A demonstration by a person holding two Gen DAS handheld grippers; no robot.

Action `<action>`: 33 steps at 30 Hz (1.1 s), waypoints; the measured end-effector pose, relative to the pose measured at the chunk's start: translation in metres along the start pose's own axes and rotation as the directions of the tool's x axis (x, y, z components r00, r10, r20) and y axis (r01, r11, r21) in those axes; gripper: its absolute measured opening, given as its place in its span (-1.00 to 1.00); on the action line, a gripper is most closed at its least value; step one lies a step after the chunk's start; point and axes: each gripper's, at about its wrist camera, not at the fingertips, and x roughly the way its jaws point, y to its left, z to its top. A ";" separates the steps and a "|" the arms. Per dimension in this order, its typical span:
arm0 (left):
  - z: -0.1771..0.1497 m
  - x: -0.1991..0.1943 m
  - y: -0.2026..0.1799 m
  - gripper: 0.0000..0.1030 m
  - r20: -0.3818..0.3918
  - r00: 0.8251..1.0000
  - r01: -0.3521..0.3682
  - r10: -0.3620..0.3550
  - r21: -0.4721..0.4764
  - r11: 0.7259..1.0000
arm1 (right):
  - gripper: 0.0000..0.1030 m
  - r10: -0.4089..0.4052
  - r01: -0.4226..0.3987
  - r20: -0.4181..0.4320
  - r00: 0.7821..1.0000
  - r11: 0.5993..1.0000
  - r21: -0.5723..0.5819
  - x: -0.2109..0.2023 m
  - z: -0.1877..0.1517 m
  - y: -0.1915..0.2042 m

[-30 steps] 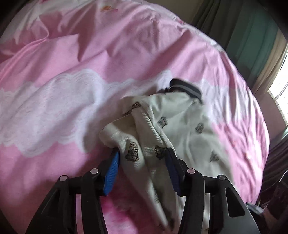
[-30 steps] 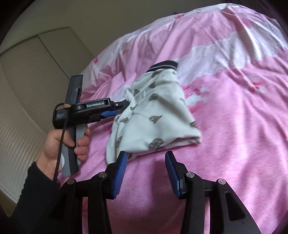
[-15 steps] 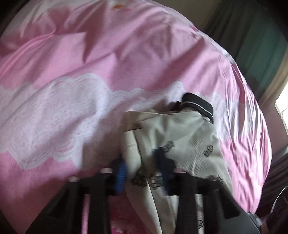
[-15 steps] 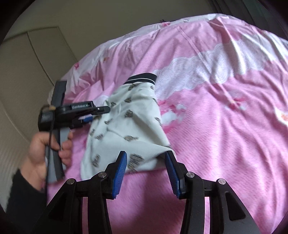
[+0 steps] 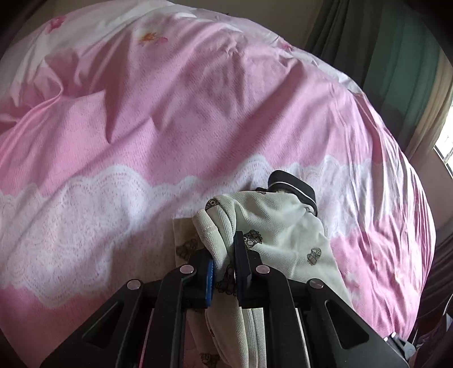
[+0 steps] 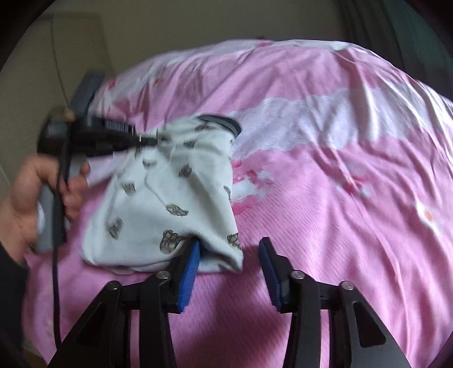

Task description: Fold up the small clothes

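A small cream garment with bear prints and a dark striped cuff lies on the pink bedspread. My left gripper is shut on a bunched fold of it. In the right wrist view the same garment lies at the left, and the left gripper pinches its upper edge there. My right gripper is open, its left pad touching the garment's near folded edge, with the corner lying between the pads.
The pink bedspread with a white lace-pattern band covers the whole bed. Green curtains and a window stand beyond the bed's right side. A beige wall is behind the bed.
My left gripper has shut on the garment's fold and lifted it. My right gripper has moved forward to the garment's near edge, still open.
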 end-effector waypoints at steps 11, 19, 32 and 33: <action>-0.018 0.025 -0.006 -0.72 -0.019 0.998 -0.054 0.055 0.057 0.997 | -0.79 -0.033 0.033 0.022 0.999 0.999 0.015 -0.009 -0.017 0.001; -0.041 -0.018 0.007 -0.10 0.030 0.998 -0.054 0.054 0.018 0.998 | -0.01 0.017 -0.020 0.063 0.998 0.999 0.037 -0.031 -0.012 -0.004; -0.155 -0.114 -0.027 0.39 0.109 0.988 -0.069 0.105 -0.289 0.955 | 0.39 0.214 -0.216 0.106 0.971 0.976 0.001 -0.066 0.020 -0.024; -0.161 -0.115 -0.028 0.42 0.112 0.988 -0.068 0.110 -0.326 0.943 | 0.39 0.236 -0.238 0.092 0.967 0.971 0.006 -0.062 0.026 -0.029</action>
